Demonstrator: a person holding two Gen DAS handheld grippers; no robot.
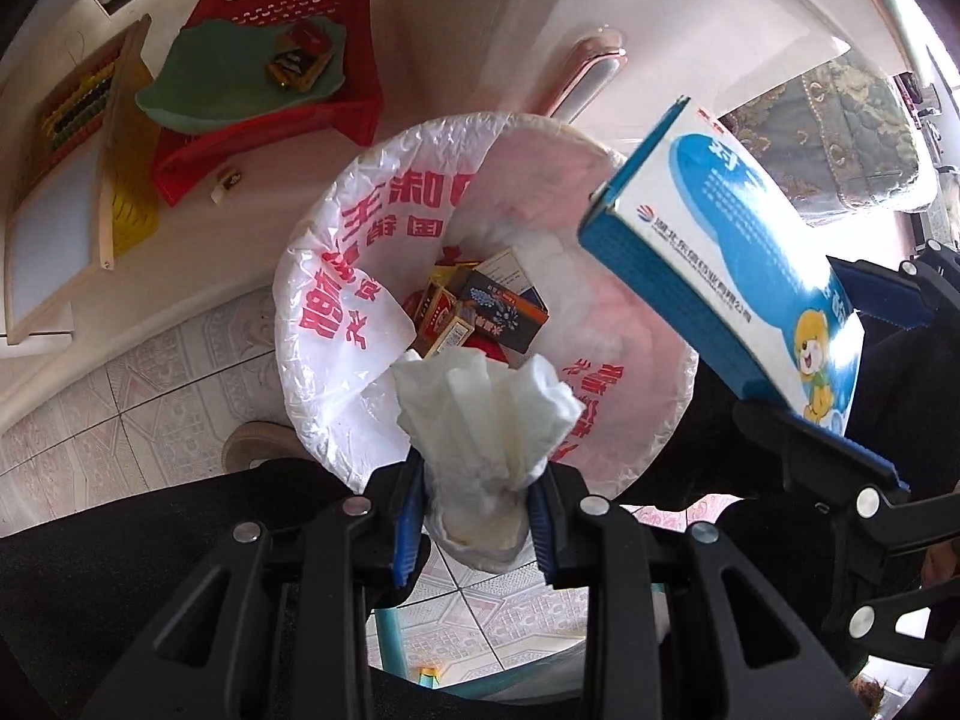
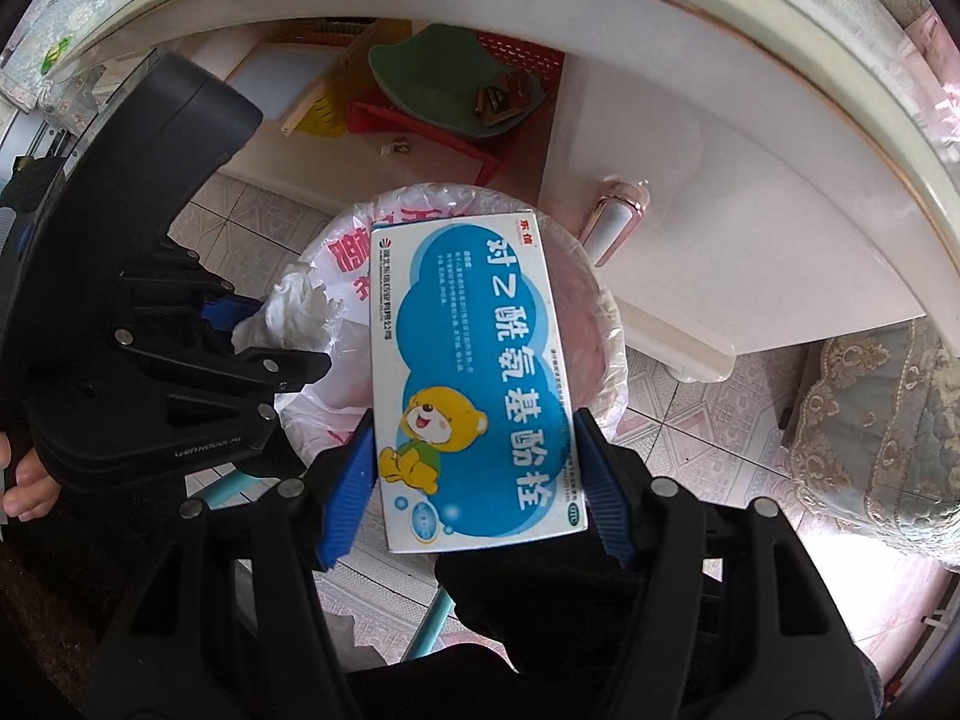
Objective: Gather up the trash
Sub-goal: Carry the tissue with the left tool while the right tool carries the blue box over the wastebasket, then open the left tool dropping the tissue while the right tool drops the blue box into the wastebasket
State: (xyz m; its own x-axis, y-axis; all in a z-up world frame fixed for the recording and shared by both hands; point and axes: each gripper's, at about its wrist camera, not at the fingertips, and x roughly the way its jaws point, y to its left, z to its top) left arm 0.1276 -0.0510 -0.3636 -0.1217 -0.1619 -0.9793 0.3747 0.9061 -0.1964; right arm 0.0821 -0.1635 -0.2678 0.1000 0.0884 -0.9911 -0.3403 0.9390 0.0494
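Though mirrored, box (image 2: 474, 384) perhaps "对乙酰氨基酚栓"

One bin (image 1: 630, 420), one tissue (image 1: 486, 414), one blue box (image 2: 468, 384), two grippers.

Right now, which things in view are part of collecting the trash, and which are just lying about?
Part of the job:
- crumpled tissue, held by the left gripper
- blue medicine box, held by the right gripper
- bin with plastic liner, small boxes already inside

Lying about:
- red basket
- green tray
- abacus board
- patterned cushion
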